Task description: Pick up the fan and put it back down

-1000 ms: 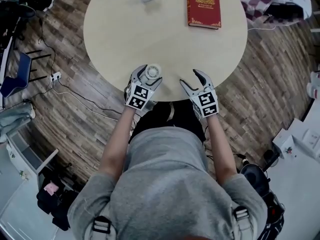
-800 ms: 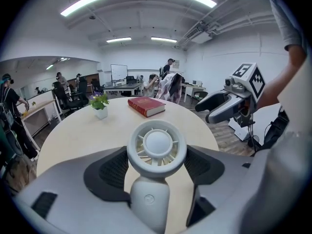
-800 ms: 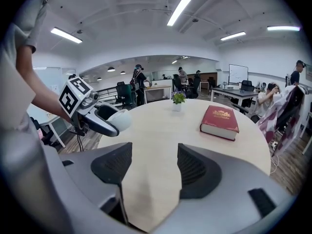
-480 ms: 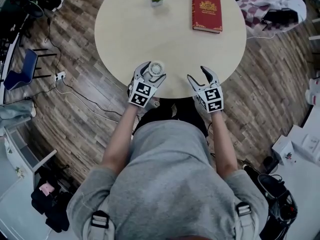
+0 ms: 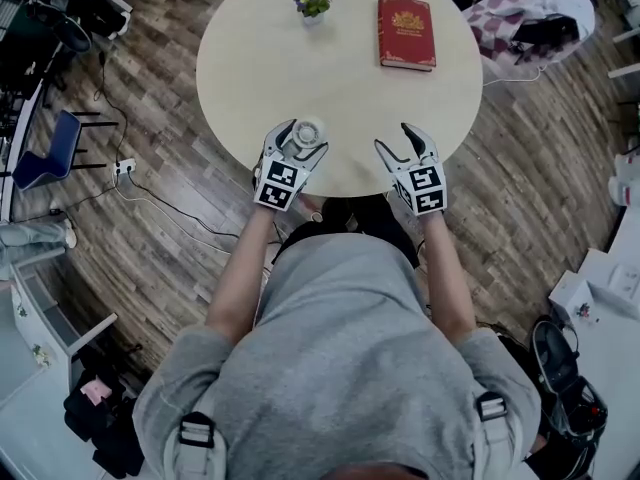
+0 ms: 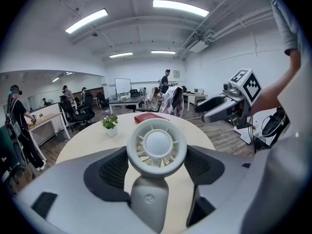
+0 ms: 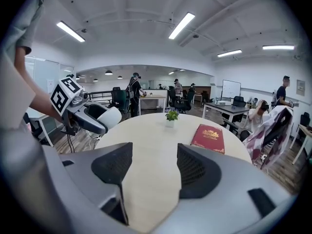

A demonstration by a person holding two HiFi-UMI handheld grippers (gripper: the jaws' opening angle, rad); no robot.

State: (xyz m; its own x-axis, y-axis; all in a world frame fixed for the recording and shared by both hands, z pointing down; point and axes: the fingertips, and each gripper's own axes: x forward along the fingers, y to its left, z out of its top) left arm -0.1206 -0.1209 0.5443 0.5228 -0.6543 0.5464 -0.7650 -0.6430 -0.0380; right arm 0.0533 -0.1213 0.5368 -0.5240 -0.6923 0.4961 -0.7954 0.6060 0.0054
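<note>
A small white fan [image 5: 309,131] with a round grille sits between the jaws of my left gripper [image 5: 303,138], which is shut on it near the table's near edge. In the left gripper view the fan [image 6: 157,145] stands upright on its stem, both pads pressing its sides, and it hangs clear of the round beige table [image 6: 87,143]. My right gripper [image 5: 394,140] hovers to the right of it, open and empty. In the right gripper view the jaws [image 7: 155,172] stand wide with only tabletop between them, and the left gripper [image 7: 83,113] shows at the left.
A red book [image 5: 406,32] and a small potted plant [image 5: 312,0] rest on the far side of the table [image 5: 260,58]. Wood floor surrounds it, with a blue chair [image 5: 40,153] and cables at the left and a draped chair [image 5: 530,8] at the upper right. People sit at desks far behind.
Both grippers have risen above the table's near edge, and the fan has gone up with the left one. The right jaws stay wide and empty.
</note>
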